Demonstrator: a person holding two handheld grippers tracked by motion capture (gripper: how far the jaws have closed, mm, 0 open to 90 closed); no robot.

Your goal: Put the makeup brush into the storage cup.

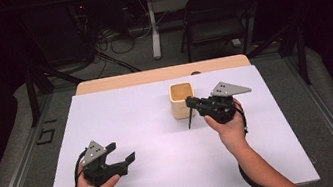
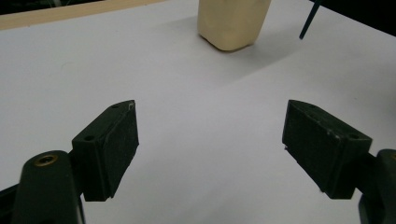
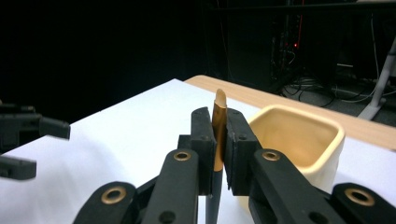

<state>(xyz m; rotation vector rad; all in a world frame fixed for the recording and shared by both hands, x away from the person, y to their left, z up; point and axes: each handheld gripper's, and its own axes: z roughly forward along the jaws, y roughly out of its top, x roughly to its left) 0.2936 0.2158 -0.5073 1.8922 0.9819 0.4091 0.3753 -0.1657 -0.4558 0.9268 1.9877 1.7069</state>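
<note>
Pinched near its gold end by the right gripper's point(image 3: 219, 154) fingers, the pen point(image 3: 217, 140) looks light, stiff, slippery — left gripper point(image 2: 210, 144) wide open, empty.

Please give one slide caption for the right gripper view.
Right gripper clamps a gold-tipped brush beside the cream cup.

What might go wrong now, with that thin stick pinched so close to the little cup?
The right gripper pinches the slim brush near its gold end only, so it might pivot or slip. Its dark lower end hangs beside the cream cup and might nudge or tip it.
</note>
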